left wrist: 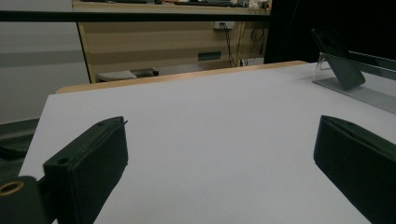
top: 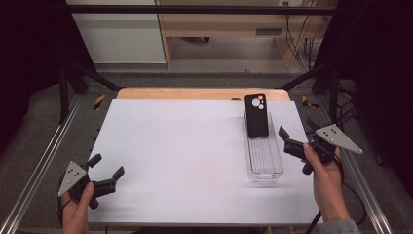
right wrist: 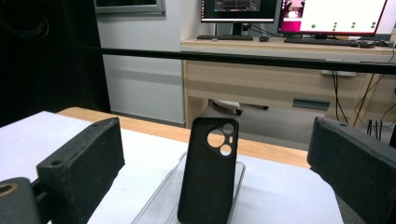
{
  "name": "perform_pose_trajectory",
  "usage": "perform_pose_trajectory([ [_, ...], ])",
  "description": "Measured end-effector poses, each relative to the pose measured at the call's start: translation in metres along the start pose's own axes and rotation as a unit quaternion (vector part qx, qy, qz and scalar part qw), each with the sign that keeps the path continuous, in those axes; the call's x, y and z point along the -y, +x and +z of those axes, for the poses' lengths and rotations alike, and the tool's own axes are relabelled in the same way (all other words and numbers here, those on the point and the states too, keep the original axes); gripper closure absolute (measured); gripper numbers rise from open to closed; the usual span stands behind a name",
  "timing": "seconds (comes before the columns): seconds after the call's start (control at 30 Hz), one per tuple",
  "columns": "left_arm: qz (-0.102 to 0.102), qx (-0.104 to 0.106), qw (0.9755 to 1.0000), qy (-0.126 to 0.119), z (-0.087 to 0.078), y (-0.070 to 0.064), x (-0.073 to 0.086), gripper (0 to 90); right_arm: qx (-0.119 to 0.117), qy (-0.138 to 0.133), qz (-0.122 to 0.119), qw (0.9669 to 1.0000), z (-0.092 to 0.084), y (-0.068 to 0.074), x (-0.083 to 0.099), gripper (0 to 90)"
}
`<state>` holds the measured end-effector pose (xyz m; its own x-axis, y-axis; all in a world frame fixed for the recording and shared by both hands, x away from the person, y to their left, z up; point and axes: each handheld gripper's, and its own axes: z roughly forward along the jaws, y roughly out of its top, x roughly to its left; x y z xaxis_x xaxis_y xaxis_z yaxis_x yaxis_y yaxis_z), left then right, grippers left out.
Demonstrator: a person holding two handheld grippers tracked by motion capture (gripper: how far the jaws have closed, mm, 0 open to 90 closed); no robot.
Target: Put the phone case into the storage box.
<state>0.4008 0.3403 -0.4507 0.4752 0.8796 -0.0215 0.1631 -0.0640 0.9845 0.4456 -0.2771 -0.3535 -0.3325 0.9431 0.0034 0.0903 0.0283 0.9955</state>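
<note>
No handling has begun: both tongs are empty, and the whole job is judged to lie ahead. Nearest, at the front left corner of the worktop [top: 195, 161], the left tongs [top: 108, 171] sit low in the person's left hand [top: 75, 212] with jaws spread wide and nothing between them; they are well apart from the case. The jaws are blunt black blocks with a matt, slightly grainy face. At the right edge, the right tongs [top: 287, 139] are held in the right hand [top: 327, 183], jaws likewise wide and empty, just beside the tray [top: 265, 170] and aimed toward the case; a grey three-cornered plate with small holes rides on top. The worktop is a flat, matt white sheet laid over a pale wooden board whose rounded far edge shows beyond it. The tray is a long, narrow trough of clear hard plastic with low walls, lying lengthwise toward the far edge. The case [top: 256, 115] stands at the tray's far end, tilted back against its end wall, camera cut-outs uppermost. It is a black phone case [right wrist: 208, 170] with a dull, soft-looking finish, rounded corners and round camera openings. Remaining steps, as judged: close the right tongs on the case, then lift it clear of the tray.
</note>
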Motion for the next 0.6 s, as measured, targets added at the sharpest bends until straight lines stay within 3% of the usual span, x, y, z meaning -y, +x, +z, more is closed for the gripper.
perform_pose_trajectory([
  [0.6, 0.004, 0.003, 1.0, -0.004, -0.001, 0.001, 0.0, 3.3, 0.014, 0.005, -0.001, 0.9999, -0.017, -0.014, 0.014, 3.9],
])
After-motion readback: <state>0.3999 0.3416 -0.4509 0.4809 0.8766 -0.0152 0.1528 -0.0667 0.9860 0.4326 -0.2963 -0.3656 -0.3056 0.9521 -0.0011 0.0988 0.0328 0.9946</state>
